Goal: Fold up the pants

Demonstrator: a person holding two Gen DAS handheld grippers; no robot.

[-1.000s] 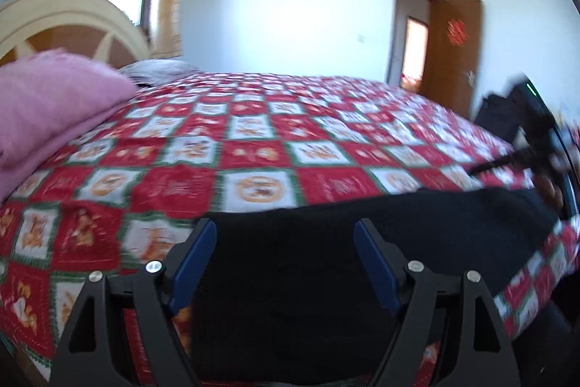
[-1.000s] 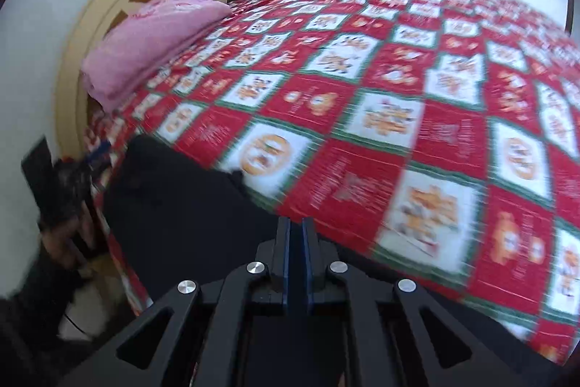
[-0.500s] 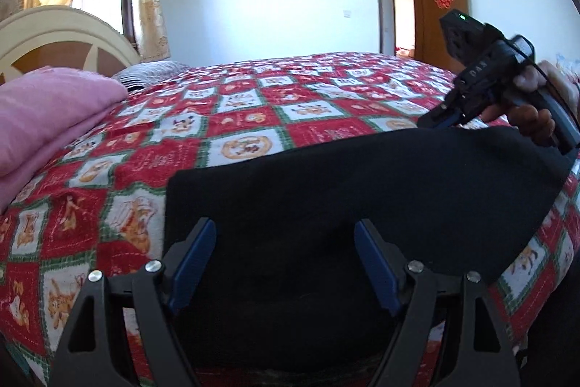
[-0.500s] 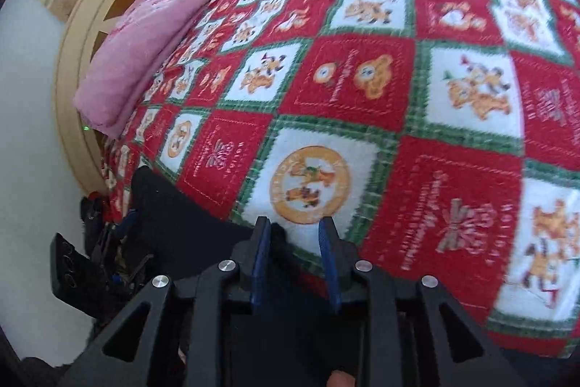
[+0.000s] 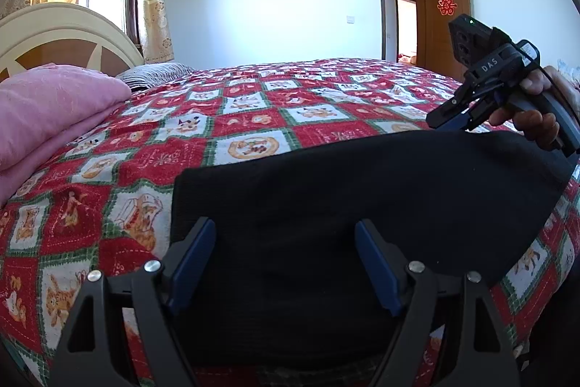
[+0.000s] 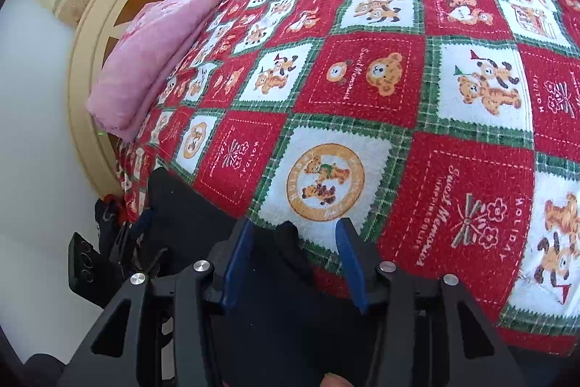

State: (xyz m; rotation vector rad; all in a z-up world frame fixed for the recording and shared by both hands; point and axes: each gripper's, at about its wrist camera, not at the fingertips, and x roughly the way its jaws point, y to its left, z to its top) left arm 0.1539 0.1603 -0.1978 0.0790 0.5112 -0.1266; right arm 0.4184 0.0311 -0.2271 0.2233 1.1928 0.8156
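Black pants [image 5: 362, 191] lie flat on the red patchwork bedspread [image 5: 290, 107] along the bed's near edge. My left gripper [image 5: 284, 227] hovers over their near end, open, with cloth under it but nothing pinched. My right gripper [image 5: 449, 122], held by a hand, sits at the pants' far right corner in the left wrist view. In the right wrist view my right gripper [image 6: 295, 227] has its jaws opening; a raised corner of the pants [image 6: 192, 216] stands loose between the blue pads [image 6: 237, 260], which do not press it. The left gripper [image 6: 141, 223] shows at the pants' other end.
A folded pink blanket [image 5: 47, 111] and a striped pillow [image 5: 156, 75] lie by the cream headboard [image 5: 65, 24]. A window with curtains is at the left and a wooden door [image 5: 446, 20] at the back right. The bedspread runs wide beyond the pants.
The right gripper's jaws went from shut to parted, letting go of the pants corner. It came down to the bed, and the pants settled flat. The left gripper sank slightly, staying open.
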